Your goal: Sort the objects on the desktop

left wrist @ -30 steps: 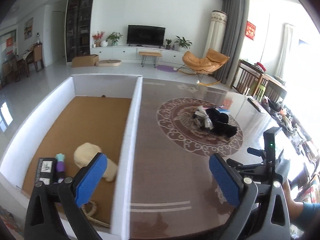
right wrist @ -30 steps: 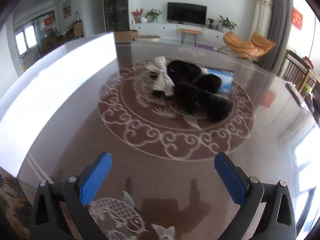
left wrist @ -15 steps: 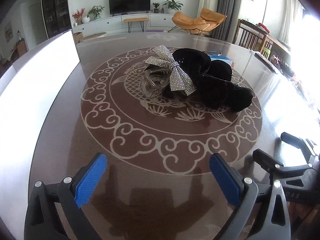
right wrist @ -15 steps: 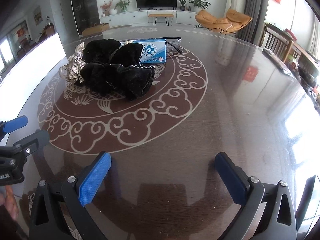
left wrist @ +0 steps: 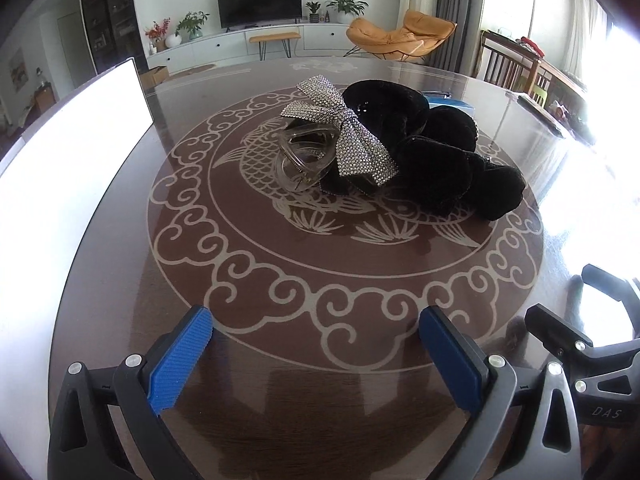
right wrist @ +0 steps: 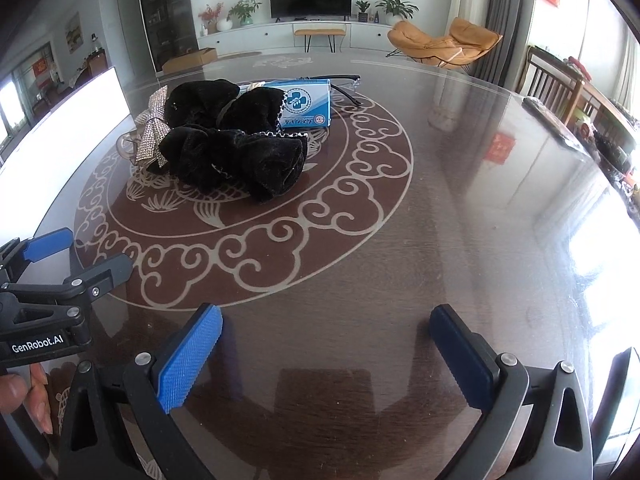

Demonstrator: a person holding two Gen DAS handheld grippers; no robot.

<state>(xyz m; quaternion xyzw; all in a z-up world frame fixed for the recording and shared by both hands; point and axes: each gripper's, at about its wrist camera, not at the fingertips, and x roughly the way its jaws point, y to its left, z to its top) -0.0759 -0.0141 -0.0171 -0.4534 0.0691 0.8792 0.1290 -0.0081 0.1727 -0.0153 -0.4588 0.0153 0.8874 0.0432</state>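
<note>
**Both grippers released over bare table; object pile at centre of medallion**

Left gripper [left wrist: 316, 350]: jaws spread wide, blue pads apart, nothing between them. It sits at the bottom of the left wrist view, over the lower rim of the table's scroll-pattern medallion [left wrist: 280, 284].

Right gripper [right wrist: 326, 354]: jaws likewise spread, empty, at the bottom of the right wrist view over plain glossy table [right wrist: 460, 208] outside the medallion. The left gripper's black frame shows at the lower left edge of this view, with a person's fingertips [right wrist: 18, 390] below it.

Objects, clustered in the upper centre of both views and touching one another:
- black velvet scrunchies [left wrist: 436, 152], the bulk of the pile;
- a rhinestone bow [left wrist: 344, 132] lying over their left side;
- a clear claw clip [left wrist: 304, 158] at the pile's left, partly under the bow;
- a blue-and-white box [right wrist: 306, 102] behind the scrunchies, seen best in the right wrist view;
- eyeglasses [right wrist: 348, 82] just behind the box, partly hidden.

Edges and clearance: a white bin wall [left wrist: 60, 160] runs along the left edge of both views, well apart from the pile. Open table lies between each gripper and the pile. The right half of the right wrist view is bare table up to its far curved edge.
</note>
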